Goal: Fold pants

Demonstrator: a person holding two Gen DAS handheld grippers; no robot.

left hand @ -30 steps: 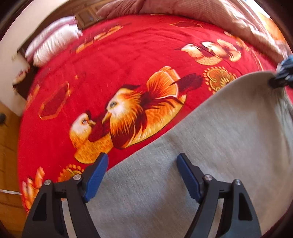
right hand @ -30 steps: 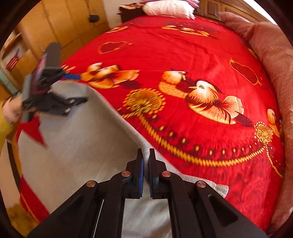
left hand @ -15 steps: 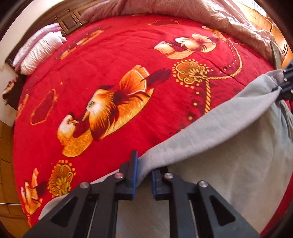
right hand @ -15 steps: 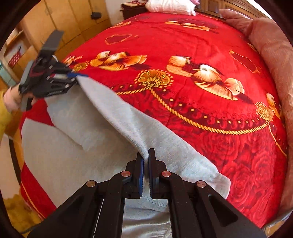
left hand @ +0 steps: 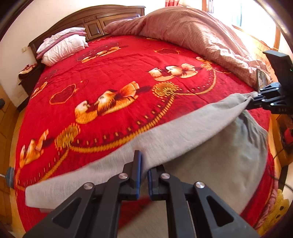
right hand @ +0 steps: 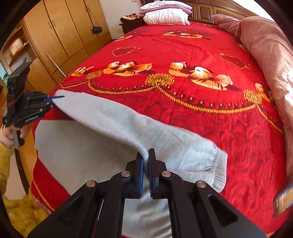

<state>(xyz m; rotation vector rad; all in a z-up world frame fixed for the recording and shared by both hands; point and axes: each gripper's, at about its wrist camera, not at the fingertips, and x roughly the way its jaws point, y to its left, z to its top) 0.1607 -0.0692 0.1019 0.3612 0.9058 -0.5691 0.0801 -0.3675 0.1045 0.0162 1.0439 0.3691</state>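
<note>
a wide bed [left hand: 113,60] fills the room, spread with a red blanket [right hand: 183,47] printed with gold and orange ducks, hearts and rope borders. at its far end stands a dark carved wooden headboard [left hand: 102,20], with white and pink pillows [left hand: 62,44] stacked against it. a rumpled pink duvet [left hand: 197,34] is heaped along the right side, under a bright window [left hand: 245,16] that washes that edge in sunlight. on the left, light wooden wardrobe doors [right hand: 60,31] line the wall, a small dark bag [right hand: 96,29] hanging there. the wall behind is pale cream.
</note>
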